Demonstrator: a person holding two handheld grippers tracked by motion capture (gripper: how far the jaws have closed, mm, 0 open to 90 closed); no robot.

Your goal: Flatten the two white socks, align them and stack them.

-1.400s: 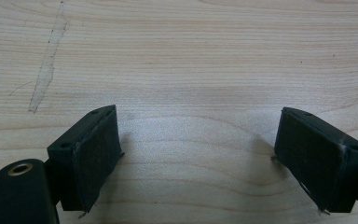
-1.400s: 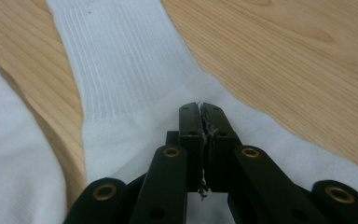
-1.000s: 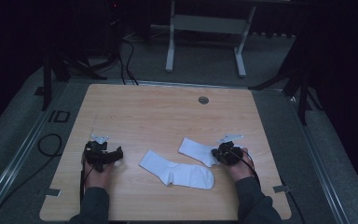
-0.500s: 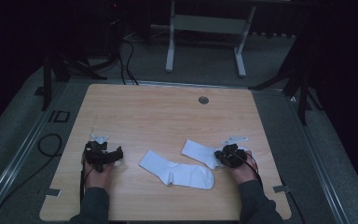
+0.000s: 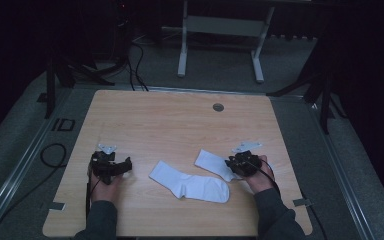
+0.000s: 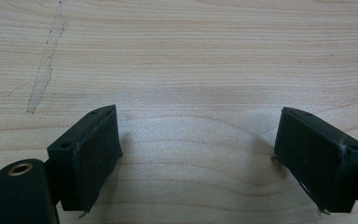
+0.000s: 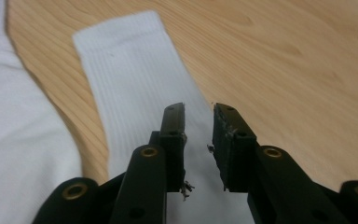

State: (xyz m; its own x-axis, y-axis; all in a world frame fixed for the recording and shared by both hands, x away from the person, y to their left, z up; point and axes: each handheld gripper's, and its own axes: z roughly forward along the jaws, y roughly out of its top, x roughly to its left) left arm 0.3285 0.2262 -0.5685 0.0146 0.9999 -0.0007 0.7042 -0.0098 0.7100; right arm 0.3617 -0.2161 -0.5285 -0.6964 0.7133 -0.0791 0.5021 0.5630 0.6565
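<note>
White sock [image 7: 135,79], near end hidden behind right hand-held gripper [image 7: 199,116], jaws apparently just parting, nothing gripped.

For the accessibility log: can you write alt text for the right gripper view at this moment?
The right hand-held gripper hangs low over a white ribbed sock lying flat on the wooden table, its two black jaws a narrow gap apart, having just been opening, with nothing pinched between them. A second white sock lies at the left edge.
</note>
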